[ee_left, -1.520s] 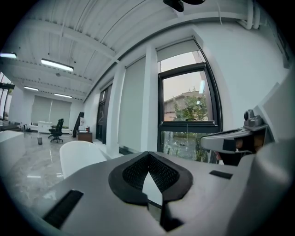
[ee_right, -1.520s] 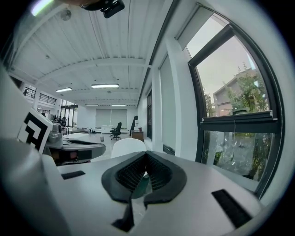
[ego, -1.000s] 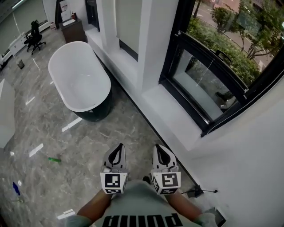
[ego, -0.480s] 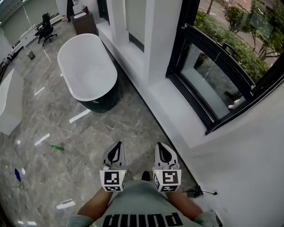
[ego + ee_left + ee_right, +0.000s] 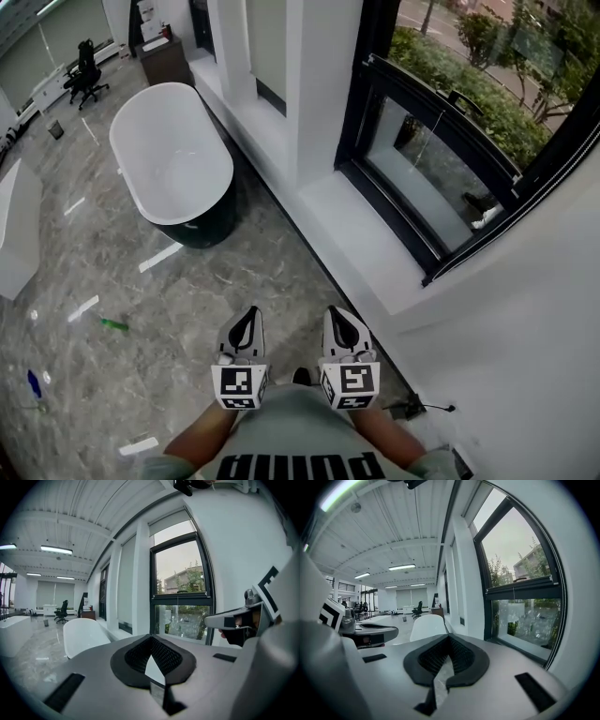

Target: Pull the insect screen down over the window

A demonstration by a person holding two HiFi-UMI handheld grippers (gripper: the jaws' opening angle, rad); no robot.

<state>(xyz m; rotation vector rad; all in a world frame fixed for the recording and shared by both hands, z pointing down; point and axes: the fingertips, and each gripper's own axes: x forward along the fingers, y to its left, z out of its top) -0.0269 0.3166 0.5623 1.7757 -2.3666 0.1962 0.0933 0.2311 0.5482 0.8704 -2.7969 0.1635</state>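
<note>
Two handheld grippers are being held level and side by side just in front of a person's grey shirt (image 5: 291, 441). The left gripper (image 5: 249, 315) and the right gripper (image 5: 335, 313) are being carried slightly apart, with their marker cubes turned toward the head camera. The jaws of both are being held pressed together, and nothing is being gripped between them, as each gripper view shows.

Beneath them a grey marble floor (image 5: 187, 281) is being streaked by reflections of ceiling lights. A small green object (image 5: 114, 324) is being seen lying on it toward the left. A black cable (image 5: 412, 408) is being seen at the foot of the white wall on the right.

Further ahead and to the right, the black-framed window (image 5: 422, 173) is being shown above a broad white sill (image 5: 361, 234), well apart from both grippers. Its glass is being seen bare, trees showing through, and a thin cord (image 5: 177, 609) is being seen hanging down its middle. The insect screen itself cannot be made out.

Beyond, a white freestanding bathtub (image 5: 169, 159) is being shown near the window wall. An office chair (image 5: 82, 70) is being shown at the floor's far left corner.
</note>
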